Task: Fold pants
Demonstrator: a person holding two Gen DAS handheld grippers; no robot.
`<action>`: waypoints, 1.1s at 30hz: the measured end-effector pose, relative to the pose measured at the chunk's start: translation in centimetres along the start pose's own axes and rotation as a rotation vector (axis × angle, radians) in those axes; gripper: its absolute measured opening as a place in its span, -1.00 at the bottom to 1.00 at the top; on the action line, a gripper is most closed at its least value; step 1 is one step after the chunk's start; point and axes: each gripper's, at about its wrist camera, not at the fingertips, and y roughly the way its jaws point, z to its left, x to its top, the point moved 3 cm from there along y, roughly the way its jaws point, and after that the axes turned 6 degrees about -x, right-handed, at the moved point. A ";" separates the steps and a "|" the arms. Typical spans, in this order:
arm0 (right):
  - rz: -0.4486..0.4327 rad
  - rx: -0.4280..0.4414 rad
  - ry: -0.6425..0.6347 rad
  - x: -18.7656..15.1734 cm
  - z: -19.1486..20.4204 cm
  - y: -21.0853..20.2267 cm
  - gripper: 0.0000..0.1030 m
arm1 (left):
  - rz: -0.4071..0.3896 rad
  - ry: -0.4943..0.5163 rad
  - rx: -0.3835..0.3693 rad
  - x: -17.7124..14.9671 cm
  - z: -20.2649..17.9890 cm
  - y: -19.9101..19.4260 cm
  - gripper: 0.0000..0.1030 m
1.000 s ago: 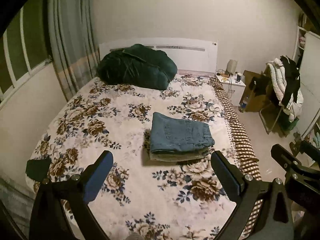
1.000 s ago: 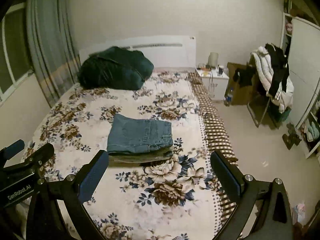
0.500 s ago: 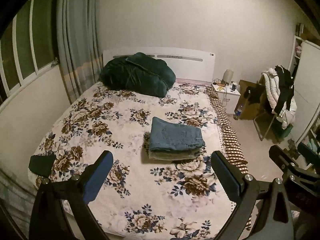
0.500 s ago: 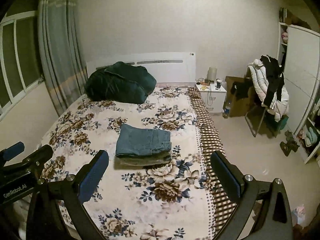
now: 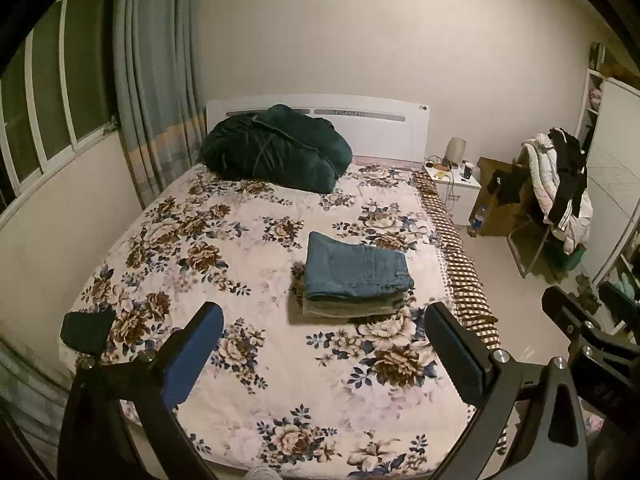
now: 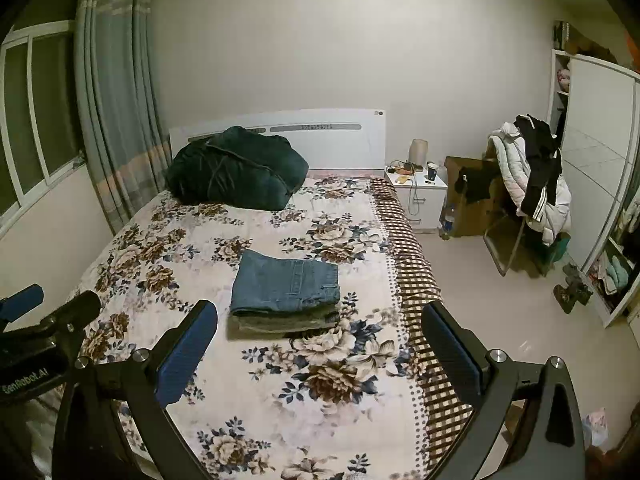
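Both cameras are pulling back from the floral-quilted bed (image 5: 192, 248); folded blue denim pants (image 5: 356, 270) are sitting stacked near its right edge. Left gripper (image 5: 324, 354) and right gripper (image 6: 320, 354) are hanging spread, empty. Folding looks finished.

The room was lit dimly and warmly from overhead. A soft shadow was cast by the jeans (image 5: 356, 270) onto the bed (image 5: 208, 248). The window (image 5: 44, 92) was dark. Strong fisheye bending was seen at the edges, with black vignetted corners. Slight softness and noise were noted throughout both views.
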 end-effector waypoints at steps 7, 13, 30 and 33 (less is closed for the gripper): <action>0.012 0.017 -0.004 0.0 0.3 0.3 1.00 | -0.004 0.007 0.005 -0.2 0.2 -0.3 1.00; 0.014 0.025 0.001 -0.1 0.3 0.4 1.00 | -0.002 0.010 0.004 -0.3 0.5 -0.5 1.00; 0.010 0.019 -0.005 -0.1 0.6 0.3 1.00 | -0.001 0.003 0.009 -0.2 1.0 -0.7 1.00; 0.010 0.020 -0.002 0.1 0.6 0.4 1.00 | -0.001 0.005 0.008 -0.2 1.1 -0.7 1.00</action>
